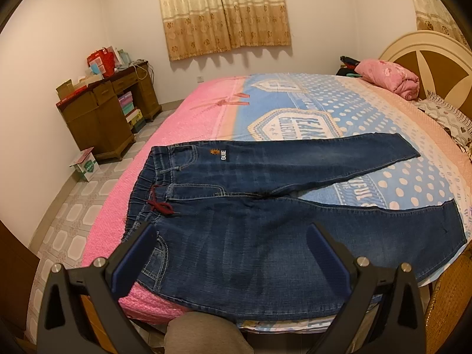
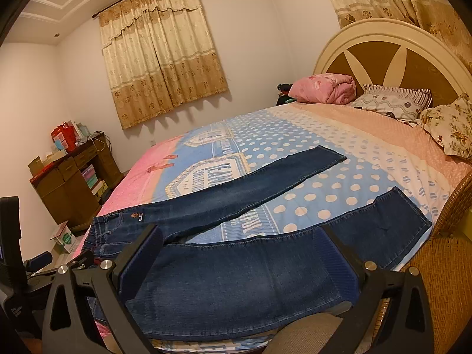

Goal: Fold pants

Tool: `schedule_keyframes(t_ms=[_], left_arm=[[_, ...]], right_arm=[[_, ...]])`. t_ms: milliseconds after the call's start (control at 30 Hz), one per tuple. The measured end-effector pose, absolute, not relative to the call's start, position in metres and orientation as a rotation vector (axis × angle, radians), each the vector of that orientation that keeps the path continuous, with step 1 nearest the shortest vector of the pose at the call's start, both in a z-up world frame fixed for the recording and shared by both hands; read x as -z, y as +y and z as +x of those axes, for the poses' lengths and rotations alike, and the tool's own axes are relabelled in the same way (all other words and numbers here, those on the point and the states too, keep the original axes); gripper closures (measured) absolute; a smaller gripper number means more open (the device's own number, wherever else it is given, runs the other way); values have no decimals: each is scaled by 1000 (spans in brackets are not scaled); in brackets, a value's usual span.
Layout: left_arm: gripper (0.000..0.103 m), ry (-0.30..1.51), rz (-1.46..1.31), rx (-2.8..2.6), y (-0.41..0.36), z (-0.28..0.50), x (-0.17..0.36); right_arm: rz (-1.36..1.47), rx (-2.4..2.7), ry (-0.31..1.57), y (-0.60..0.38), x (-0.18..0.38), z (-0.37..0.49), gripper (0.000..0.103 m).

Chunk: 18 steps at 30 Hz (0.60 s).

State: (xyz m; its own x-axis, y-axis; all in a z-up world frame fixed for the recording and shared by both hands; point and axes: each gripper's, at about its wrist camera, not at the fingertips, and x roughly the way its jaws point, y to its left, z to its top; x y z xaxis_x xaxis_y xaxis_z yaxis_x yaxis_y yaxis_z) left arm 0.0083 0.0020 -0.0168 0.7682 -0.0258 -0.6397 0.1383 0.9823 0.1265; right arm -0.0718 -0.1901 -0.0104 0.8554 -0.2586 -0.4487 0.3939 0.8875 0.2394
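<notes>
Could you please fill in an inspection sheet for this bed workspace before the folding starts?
Surface: bed with a blue dotted and pink cover.
Job's things: jeans lie flat, unfolded, legs spread apart, red drawstring at the waist.
Clutter: pink rolled blanket and pillows near the headboard.
Grippers: left gripper and right gripper hover over the jeans, jaws wide open, holding nothing.
Cables: a thin cable on the desk.
Surroundings: curtains, cardboard box on the tiled floor.
</notes>
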Motion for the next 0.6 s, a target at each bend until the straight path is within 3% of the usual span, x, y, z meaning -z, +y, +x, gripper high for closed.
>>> schedule_keyframes(t_ms=[600], left_arm=[[0, 709, 162, 98, -2, 13, 24]], right_arm=[[340, 354, 433, -193, 11, -69, 1]])
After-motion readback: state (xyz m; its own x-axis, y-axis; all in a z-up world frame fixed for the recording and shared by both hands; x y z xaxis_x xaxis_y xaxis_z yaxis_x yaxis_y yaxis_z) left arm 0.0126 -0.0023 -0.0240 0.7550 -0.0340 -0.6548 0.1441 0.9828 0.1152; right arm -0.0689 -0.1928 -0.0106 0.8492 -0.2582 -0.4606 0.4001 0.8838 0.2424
